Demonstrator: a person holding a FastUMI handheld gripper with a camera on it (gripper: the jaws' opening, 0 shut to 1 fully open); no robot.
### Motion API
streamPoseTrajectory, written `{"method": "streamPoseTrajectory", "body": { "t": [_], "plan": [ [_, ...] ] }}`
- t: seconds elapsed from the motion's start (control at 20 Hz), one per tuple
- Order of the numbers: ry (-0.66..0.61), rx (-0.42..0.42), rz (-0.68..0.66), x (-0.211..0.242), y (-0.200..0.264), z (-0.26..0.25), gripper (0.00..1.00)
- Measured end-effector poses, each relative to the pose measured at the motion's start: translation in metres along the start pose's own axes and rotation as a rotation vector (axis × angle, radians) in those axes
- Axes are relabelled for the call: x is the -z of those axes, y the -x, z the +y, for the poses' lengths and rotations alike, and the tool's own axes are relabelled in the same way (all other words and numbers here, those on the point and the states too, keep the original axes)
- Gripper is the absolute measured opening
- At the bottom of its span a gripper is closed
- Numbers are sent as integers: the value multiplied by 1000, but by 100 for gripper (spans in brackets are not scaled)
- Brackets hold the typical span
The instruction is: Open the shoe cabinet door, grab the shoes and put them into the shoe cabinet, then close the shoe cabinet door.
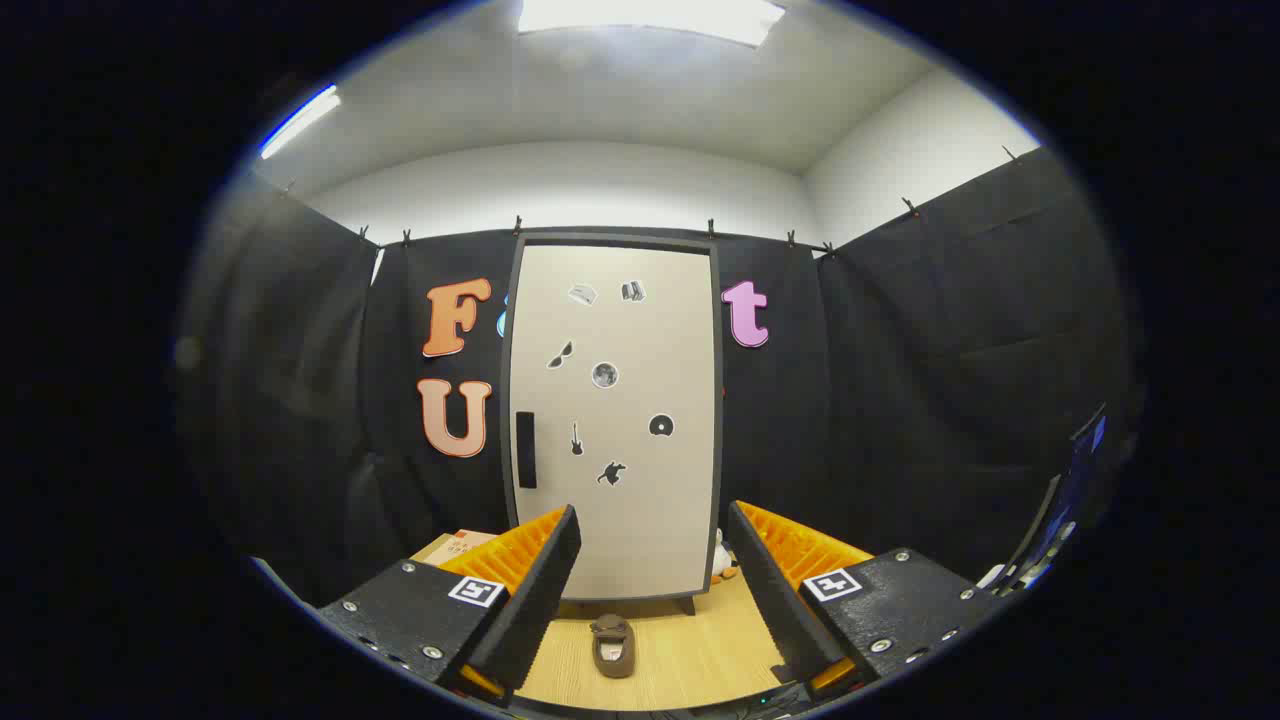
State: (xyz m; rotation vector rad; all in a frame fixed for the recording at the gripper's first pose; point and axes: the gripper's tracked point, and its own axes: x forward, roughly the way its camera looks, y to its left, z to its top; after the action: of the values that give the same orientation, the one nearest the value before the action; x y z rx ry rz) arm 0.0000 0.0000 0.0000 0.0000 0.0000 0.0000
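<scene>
The tongs (650,590) are released, fingers spread wide and gripping nothing. Between them, just ahead, a brown slipper-like shoe (612,645) lies on the light wooden counter (690,650). Beyond the shoe stands the tall beige dark-framed shoe cabinet door (615,420), closed, with a black vertical handle (526,449).

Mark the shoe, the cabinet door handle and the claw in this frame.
shoe (612,645): gripper view, on its upper, lying on the floor between the open fingers.
door handle (526,449): gripper view, middle of the dark vertical bar.
claw (655,590): gripper view, midway between the fingertips.
</scene>
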Motion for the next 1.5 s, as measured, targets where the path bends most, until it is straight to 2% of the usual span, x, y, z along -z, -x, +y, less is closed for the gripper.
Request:
{"method": "streamPoseTrajectory", "body": {
  "t": [0.65,0.85,1.2,1.5],
  "plan": [
    [-2,27,15,1,-5,-13,93],
    [38,37,0,-1,-7,-20,93],
    [24,6,0,2,-6,-21,94],
    [63,-1,-2,9,-5,-37,94]
  ]
}}
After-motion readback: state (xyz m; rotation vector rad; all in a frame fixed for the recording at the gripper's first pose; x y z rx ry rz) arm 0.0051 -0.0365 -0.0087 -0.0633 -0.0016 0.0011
